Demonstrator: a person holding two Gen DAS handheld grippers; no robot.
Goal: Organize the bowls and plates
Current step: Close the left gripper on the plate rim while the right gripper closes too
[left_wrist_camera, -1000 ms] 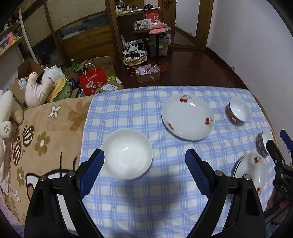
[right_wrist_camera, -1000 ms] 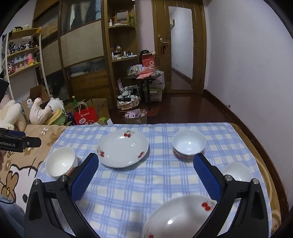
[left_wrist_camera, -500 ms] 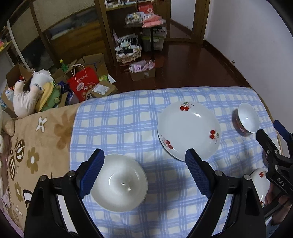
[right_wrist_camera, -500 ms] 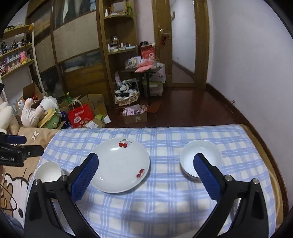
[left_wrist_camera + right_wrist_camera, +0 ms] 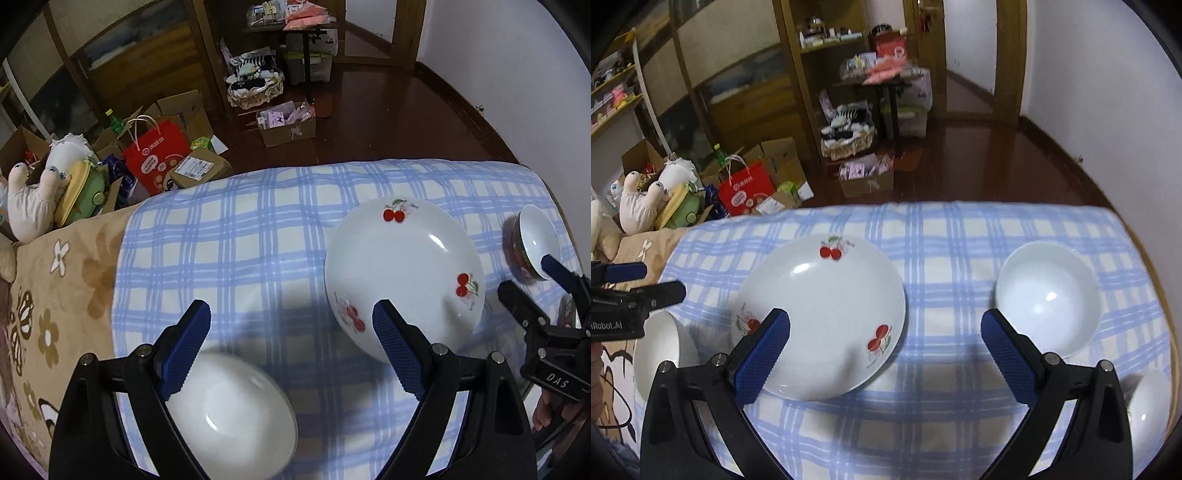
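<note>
Plaid cloth (image 5: 258, 236) in blue and white covers the surface in the left wrist view, with a tan floral blanket (image 5: 55, 280) beside it on the left. The left gripper (image 5: 291, 343) hangs above the cloth with its jaws spread wide and nothing between the pads. A plain white bowl (image 5: 232, 417) sits low in the picture, partly under the left finger. A cherry plate (image 5: 402, 273) lies to the right, its near edge behind the right finger. Farther right stands a small bowl (image 5: 535, 240) with a reddish outside, near the cloth's edge. The right gripper (image 5: 532, 280) comes in from the right edge, and part of a hand (image 5: 546, 413) shows below it. Beyond the cloth, a red bag (image 5: 155, 158) and boxes stand on the dark floor.

Seen from the right wrist, the right gripper (image 5: 886, 354) is likewise wide open and empty above the cloth (image 5: 942, 406). The cherry plate (image 5: 820, 314) lies under and behind its left finger; a white bowl (image 5: 1049, 295) sits just past the right finger. Another white bowl (image 5: 1148, 410) is cut off at the lower right edge. The plain bowl (image 5: 661, 354) shows at the left, under the left gripper (image 5: 642, 284), which reaches in from that side.
</note>
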